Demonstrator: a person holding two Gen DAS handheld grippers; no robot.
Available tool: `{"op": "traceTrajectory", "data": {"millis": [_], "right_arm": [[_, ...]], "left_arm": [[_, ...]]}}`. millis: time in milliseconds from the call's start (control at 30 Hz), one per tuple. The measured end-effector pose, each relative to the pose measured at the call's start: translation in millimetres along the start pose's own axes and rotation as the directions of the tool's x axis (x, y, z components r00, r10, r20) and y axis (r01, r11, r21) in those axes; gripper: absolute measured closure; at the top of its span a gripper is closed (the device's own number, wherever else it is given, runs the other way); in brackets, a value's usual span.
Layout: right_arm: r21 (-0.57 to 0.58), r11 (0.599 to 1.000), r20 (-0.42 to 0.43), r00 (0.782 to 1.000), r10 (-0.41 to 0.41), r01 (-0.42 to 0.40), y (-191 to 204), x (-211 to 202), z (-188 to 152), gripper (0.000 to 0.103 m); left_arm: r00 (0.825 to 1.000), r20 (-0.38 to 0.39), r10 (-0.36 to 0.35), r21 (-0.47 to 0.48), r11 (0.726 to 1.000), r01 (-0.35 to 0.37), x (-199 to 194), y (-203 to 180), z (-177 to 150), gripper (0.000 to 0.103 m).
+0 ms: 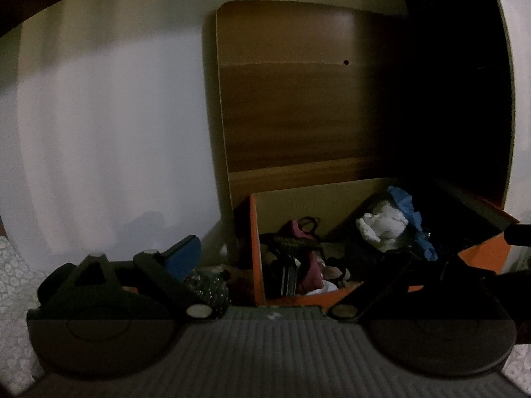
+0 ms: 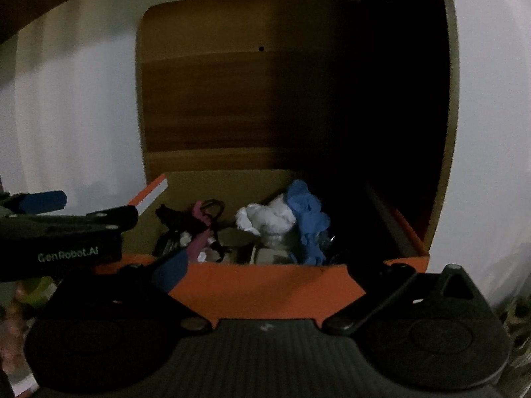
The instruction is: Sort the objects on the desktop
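An orange cardboard box [image 2: 265, 285] stands open right in front of both grippers; it also shows in the left wrist view [image 1: 257, 248]. Inside lie a blue glove [image 2: 307, 219], white crumpled cloth [image 2: 268, 219], a pink-handled item [image 2: 200, 232] and dark clutter. My left gripper [image 1: 298, 258] is open, its blue-padded left finger [image 1: 182, 255] outside the box's left wall. My right gripper [image 2: 275, 265] is open and empty at the box's near wall. The left gripper body [image 2: 59, 232] appears at the left of the right wrist view.
A brown wooden panel [image 1: 298, 99] rises behind the box, with a white wall [image 1: 99, 132] to its left. A dark speckled object [image 1: 207, 287] lies left of the box. Patterned white fabric [image 1: 13, 275] shows at the left edge. The scene is dim.
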State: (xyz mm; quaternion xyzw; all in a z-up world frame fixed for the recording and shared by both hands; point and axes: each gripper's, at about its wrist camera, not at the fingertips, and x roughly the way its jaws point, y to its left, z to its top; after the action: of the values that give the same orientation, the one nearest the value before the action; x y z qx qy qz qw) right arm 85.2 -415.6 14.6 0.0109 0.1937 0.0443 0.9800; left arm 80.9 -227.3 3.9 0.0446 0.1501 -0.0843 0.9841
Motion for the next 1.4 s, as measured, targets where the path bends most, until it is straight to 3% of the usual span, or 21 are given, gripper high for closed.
{"op": "traceTrajectory", "data": {"millis": [200, 533, 867, 1067, 1400], "right_arm": [[0.017, 1.0, 0.022, 1.0, 0.011, -0.012, 0.5, -21.3, -7.0, 0.0], [-0.019, 1.0, 0.027, 1.0, -0.001, 0.001, 12.7, -49.1, -18.4, 0.0], [0.017, 1.0, 0.002, 1.0, 0.014, -0.014, 17.1, -66.6, -40.2, 0.0], [0.046, 0.999, -0.008, 1.0, 0.017, -0.017, 19.4, -75.7, -53.7, 0.0], [0.034, 0.999, -0.025, 1.0, 0.015, -0.014, 32.5, -76.6, -64.0, 0.0]], "left_arm": [[1.0, 0.007, -0.002, 0.027, 1.0, 0.002, -15.0, -4.2, -6.1, 0.001], [0.997, -0.067, -0.026, -0.012, 1.0, 0.025, -31.9, 3.4, -16.4, 0.0], [0.998, -0.049, -0.027, 0.058, 0.998, 0.03, -51.4, 5.7, -29.7, 0.0], [0.997, -0.082, -0.011, 0.111, 0.994, 0.02, -54.5, 2.0, -38.0, 0.0], [0.991, -0.129, -0.02, 0.064, 0.998, 0.028, -55.2, 16.0, -50.1, 0.0]]}}
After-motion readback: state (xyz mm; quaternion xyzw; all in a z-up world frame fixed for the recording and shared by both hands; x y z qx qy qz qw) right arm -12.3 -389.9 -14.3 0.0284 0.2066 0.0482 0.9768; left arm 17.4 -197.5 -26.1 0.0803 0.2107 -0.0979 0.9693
